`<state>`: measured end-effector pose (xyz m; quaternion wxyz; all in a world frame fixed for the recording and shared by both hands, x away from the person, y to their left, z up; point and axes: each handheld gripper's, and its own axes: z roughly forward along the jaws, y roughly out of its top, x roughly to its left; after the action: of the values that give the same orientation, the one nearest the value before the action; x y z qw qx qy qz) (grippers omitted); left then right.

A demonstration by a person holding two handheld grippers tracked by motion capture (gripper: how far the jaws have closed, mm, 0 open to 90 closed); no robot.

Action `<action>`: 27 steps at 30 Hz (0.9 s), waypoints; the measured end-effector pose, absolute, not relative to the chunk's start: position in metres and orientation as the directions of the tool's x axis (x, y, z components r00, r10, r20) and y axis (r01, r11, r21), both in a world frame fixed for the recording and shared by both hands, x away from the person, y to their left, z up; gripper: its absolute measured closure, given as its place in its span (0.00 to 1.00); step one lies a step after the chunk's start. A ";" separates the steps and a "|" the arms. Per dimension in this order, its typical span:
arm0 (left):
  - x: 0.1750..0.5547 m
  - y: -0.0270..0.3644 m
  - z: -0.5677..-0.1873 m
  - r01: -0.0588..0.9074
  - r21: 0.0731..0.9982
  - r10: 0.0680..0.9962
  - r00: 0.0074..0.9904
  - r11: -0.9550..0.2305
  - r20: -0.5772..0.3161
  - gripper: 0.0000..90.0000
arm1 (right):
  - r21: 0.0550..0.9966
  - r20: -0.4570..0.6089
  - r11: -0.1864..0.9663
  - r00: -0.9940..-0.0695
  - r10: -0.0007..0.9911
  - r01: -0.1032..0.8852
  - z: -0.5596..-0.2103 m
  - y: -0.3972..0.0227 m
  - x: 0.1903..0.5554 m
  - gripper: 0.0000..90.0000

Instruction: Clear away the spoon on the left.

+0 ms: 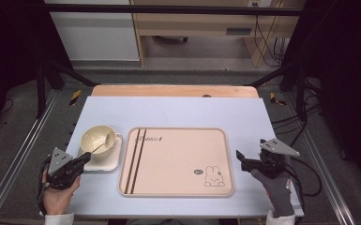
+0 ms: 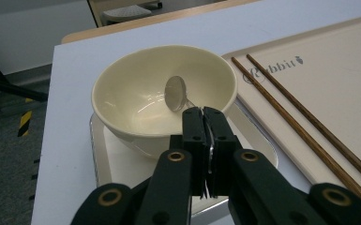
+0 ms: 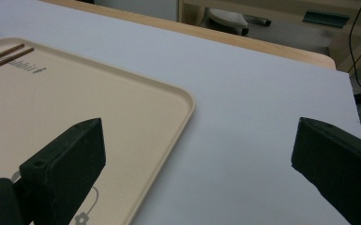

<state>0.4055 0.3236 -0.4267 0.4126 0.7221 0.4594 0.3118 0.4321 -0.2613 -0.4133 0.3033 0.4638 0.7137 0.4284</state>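
Note:
A cream bowl stands on a white square plate at the table's left. A metal spoon rests inside the bowl, its handle running over the rim. My left gripper is shut on that handle, just in front of the bowl; in the left gripper view the thin metal shows between the closed jaws of the left gripper. My right gripper stands open right of the beige tray, and its own view shows the right gripper with its jaws wide apart over the bare table.
Two brown chopsticks lie lengthwise on the tray's left part, also seen as chopsticks beside the plate. A rabbit drawing marks the tray's near right corner. The tray's rim runs just left of the right gripper.

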 end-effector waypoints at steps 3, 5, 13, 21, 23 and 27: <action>0.405 0.324 -0.426 0.405 0.885 0.922 0.382 -0.232 0.067 0.98 | 0.893 -0.040 0.207 -0.387 0.921 0.400 -0.413 -0.261 0.432 0.04; 0.404 0.324 -0.425 0.404 0.886 0.921 0.384 -0.226 0.060 0.98 | 0.893 -0.036 0.203 -0.386 0.922 0.402 -0.413 -0.261 0.432 0.04; 0.402 0.325 -0.422 0.390 0.898 0.925 0.378 -0.205 0.047 0.99 | 0.892 -0.039 0.206 -0.386 0.922 0.401 -0.413 -0.261 0.432 0.04; 0.398 0.324 -0.418 0.375 0.908 0.927 0.374 -0.184 0.034 0.99 | 0.894 -0.034 0.200 -0.384 0.923 0.401 -0.413 -0.262 0.432 0.04; 0.398 0.324 -0.416 0.374 0.909 0.926 0.375 -0.187 0.036 0.99 | 0.894 -0.035 0.200 -0.384 0.923 0.401 -0.413 -0.262 0.432 0.04; 0.396 0.324 -0.413 0.364 0.914 0.928 0.370 -0.180 0.035 0.99 | 0.893 -0.039 0.206 -0.386 0.922 0.401 -0.414 -0.262 0.433 0.04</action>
<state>0.3957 0.3241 -0.4131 0.4431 0.6991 0.4622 0.3183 0.4327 -0.2616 -0.4136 0.3044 0.4629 0.7144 0.4275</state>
